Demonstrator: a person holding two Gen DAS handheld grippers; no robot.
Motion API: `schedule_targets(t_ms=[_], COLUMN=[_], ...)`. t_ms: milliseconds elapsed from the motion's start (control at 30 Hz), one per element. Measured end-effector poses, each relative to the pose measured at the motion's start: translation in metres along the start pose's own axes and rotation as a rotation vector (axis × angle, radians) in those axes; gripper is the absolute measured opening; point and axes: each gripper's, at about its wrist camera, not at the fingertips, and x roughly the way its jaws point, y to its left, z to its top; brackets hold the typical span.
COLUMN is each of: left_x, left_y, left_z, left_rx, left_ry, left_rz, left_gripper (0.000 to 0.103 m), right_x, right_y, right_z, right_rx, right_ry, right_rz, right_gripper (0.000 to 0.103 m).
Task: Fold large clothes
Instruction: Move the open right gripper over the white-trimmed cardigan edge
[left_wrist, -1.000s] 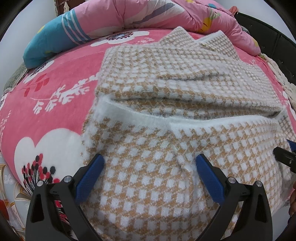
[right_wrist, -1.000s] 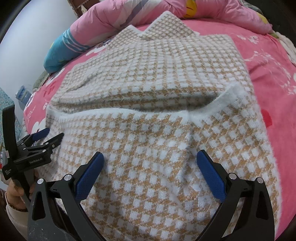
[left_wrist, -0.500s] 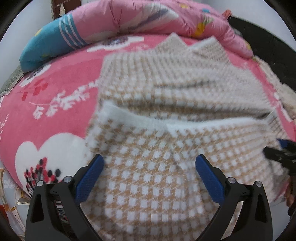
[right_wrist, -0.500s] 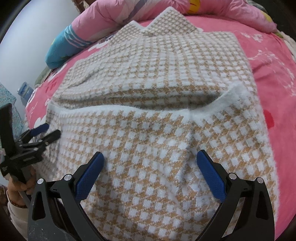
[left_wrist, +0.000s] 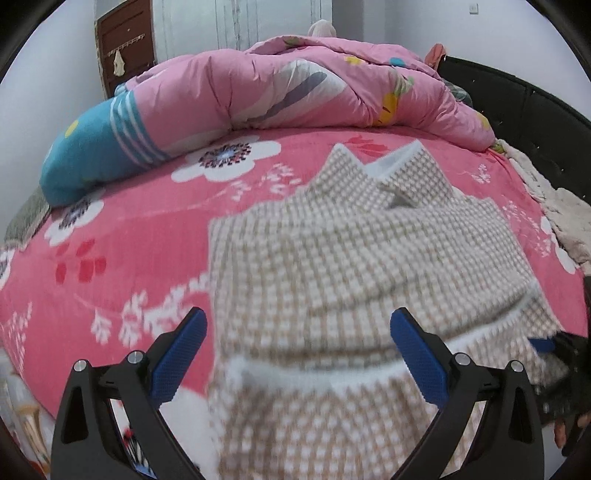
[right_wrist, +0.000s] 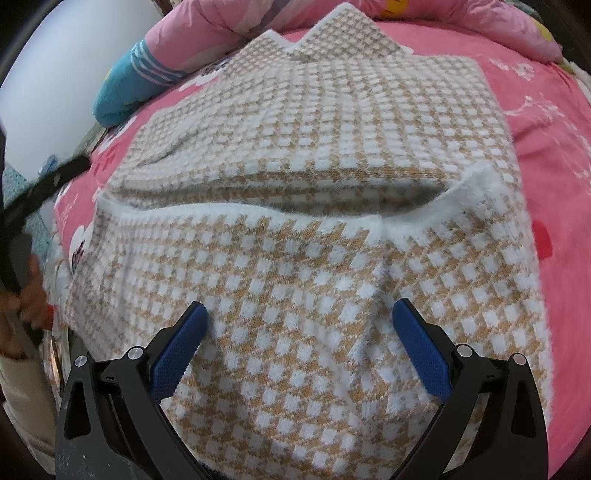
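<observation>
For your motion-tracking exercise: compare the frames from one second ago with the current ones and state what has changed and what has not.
The left tool has tilted upward and shifted left, so its view now takes in the pink quilt and the wall. The right tool barely moved. Both remain open, gripping nothing. The checked sweater lies folded on the bed as before.

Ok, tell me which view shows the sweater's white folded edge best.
The right wrist view: the white edge runs sharp and unbroken across the sweater, between the open fingers. The left wrist view shows the same edge low in the frame, motion-blurred and partly behind the right finger.
</observation>
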Motion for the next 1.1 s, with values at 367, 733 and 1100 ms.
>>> schedule_targets(t_ms=[367, 733, 1100], left_x=[0.046, 0.095, 0.14], left_y=[-0.026, -0.036, -0.026], left_z=[0.052, 0.079, 0.076], left_rx=[0.05, 0.052, 0.013], left_ry=[0.015, 0.062, 0.124], left_rz=[-0.005, -0.032, -0.013], left_gripper=[0.098, 0.098, 0.098], right_x=[-0.01, -0.083, -0.022], right_y=[0.008, 0.002, -0.062], right_z=[0.007, 0.096, 0.245], right_rx=[-0.026, -0.068, 0.152], right_ry=[0.034, -0.181, -0.185], right_rz=[-0.027, 0.007, 0.15], right_gripper=[0.095, 0.095, 0.095])
